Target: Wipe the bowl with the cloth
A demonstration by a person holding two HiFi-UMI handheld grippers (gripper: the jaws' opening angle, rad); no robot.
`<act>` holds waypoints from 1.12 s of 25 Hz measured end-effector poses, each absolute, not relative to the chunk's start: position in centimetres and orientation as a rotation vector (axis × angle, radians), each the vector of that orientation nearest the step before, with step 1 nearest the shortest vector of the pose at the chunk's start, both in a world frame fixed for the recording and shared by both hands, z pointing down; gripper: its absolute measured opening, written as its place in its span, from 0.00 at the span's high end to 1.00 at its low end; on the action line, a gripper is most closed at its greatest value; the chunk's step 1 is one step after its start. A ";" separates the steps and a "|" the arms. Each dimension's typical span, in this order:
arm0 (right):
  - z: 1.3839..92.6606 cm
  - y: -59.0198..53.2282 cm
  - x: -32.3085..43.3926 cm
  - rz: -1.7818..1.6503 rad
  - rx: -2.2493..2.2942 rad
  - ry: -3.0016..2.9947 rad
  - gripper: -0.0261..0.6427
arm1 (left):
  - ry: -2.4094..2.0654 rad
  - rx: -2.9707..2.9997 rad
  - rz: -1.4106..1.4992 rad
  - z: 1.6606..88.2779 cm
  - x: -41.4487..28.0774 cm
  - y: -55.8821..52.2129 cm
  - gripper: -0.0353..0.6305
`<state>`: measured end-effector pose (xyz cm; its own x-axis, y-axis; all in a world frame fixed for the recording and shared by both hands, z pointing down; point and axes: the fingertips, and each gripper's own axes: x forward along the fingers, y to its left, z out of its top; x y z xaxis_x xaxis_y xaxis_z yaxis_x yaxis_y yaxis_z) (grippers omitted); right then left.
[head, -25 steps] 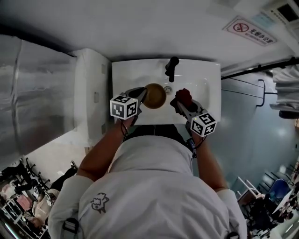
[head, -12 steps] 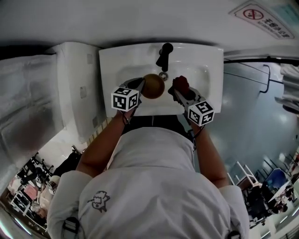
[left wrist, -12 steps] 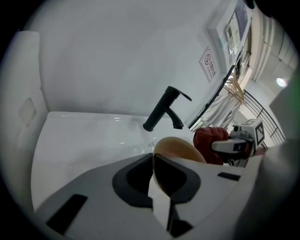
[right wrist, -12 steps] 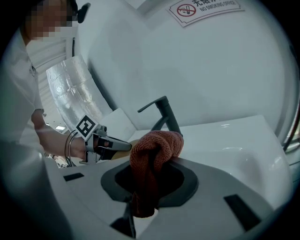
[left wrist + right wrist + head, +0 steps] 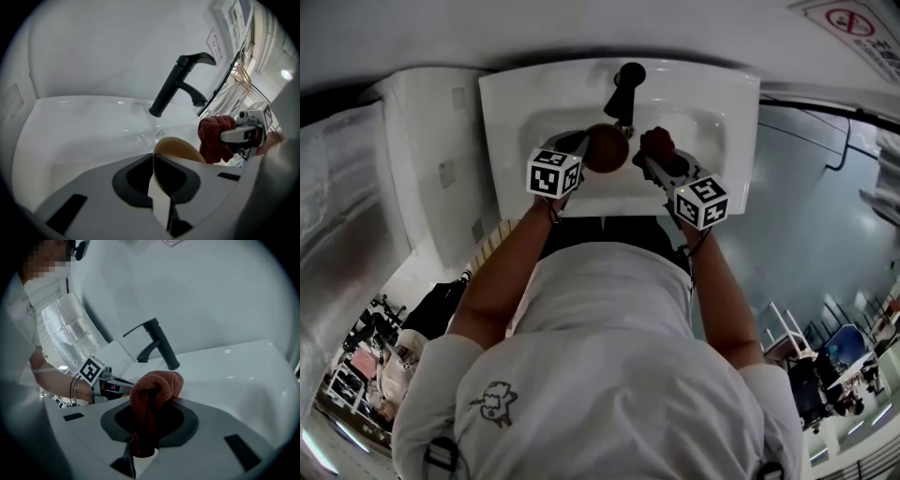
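Observation:
A tan wooden bowl (image 5: 605, 147) hangs over the white sink basin (image 5: 712, 112), held by its rim edge-on in my left gripper (image 5: 584, 148), which is shut on it. In the left gripper view the bowl (image 5: 174, 154) stands on edge between the jaws. A dark red cloth (image 5: 655, 142) is bunched in my right gripper (image 5: 651, 159), which is shut on it just right of the bowl. The right gripper view shows the cloth (image 5: 153, 401) sticking up from the jaws. Bowl and cloth sit close together, with a small gap, below the black faucet (image 5: 624, 82).
The black faucet (image 5: 180, 84) rises at the back of the sink (image 5: 84, 126). A white cabinet (image 5: 431, 159) stands left of the sink and a grey wall panel to its right. The person's body fills the lower head view.
Both grippers have sunk lower into the sink basin, carrying the bowl and the cloth with them. The sink now sits higher and larger in the head view.

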<state>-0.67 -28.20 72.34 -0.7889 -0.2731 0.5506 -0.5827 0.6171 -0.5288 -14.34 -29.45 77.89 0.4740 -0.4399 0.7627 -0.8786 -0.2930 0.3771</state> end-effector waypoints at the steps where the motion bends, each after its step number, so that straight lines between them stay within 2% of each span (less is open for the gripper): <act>1: 73.0 -28.3 -0.6 1.033 0.674 -2.413 0.81 | -1.111 1.910 0.698 78.6 -14.5 -29.7 0.91; 11: 76.3 -28.4 -0.1 1.120 0.647 -2.352 0.81 | -1.075 1.853 0.772 84.3 -14.2 -29.9 0.91; 28: 76.9 -28.8 1.0 1.137 0.622 -2.353 0.81 | -1.046 1.861 0.844 87.3 -13.1 -29.4 0.90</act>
<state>0.98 -28.76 76.86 -0.7964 -0.1987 0.5711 -0.5710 0.5581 -0.6021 -13.07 -29.43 87.26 0.4299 -0.3392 0.8367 -0.8896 -0.3176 0.3283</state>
